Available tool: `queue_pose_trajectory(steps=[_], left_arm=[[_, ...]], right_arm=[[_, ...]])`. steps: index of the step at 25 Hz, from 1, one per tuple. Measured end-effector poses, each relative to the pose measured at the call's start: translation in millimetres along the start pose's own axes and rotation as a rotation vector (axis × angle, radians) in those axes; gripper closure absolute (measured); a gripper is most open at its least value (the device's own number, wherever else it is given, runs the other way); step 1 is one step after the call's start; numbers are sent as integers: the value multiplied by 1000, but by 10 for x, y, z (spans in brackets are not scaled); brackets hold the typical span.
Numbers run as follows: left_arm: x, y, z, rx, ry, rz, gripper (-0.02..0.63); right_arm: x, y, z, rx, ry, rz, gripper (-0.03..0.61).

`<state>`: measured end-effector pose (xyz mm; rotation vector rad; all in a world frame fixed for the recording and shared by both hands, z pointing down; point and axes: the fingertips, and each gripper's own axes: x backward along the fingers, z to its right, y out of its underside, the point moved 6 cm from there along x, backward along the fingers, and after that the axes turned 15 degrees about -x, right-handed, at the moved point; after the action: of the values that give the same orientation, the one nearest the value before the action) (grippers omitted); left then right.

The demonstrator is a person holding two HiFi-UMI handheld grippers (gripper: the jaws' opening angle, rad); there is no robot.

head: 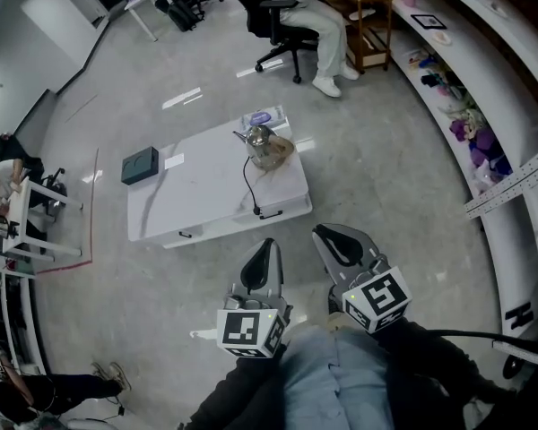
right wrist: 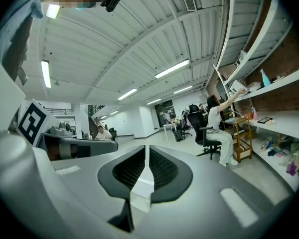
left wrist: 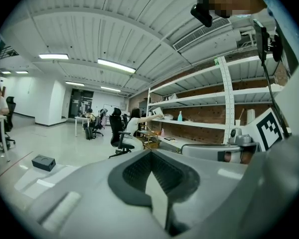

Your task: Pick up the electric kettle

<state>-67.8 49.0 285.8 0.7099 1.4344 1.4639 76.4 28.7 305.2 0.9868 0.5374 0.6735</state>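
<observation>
Floor: pale and glossy, it fills most of your head view.
Shelves: a long white run along your 3 o'clock side, with small items lying on it.
Table: low and white, at your 12 o'clock, well apart from both grippers.
Person: seated in a black chair beyond the table, at about 1 o'clock, reaching toward the shelves.
Left gripper: held level at your 11 o'clock and pointing at the table. Its own view shows the jaws pressed together with nothing between them.
Right gripper: just beside the left one, at your 1 o'clock, also aimed at the table. Its jaws are drawn together but for a thin slit, and nothing sits in it.
Box: dark and flat, near the table's 9 o'clock edge, well apart from the kettle.
Kettle: metal, upright near the table's 2 o'clock corner, with no gripper touching it.
Cable: thin and black, it runs from the kettle toward 6 o'clock and ends at the table's near edge.
</observation>
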Motion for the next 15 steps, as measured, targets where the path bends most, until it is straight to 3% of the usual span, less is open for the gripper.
queue_pose_trajectory(steps=[6,15], left_arm=[[-273,-80,-77,-14,-26,14,612],[-415,90,-370,32,-75,-16,612]], right_arm=[[-227,-181,236,7,-27,15,535],[-613,-112,328,0,-45,-44,535]])
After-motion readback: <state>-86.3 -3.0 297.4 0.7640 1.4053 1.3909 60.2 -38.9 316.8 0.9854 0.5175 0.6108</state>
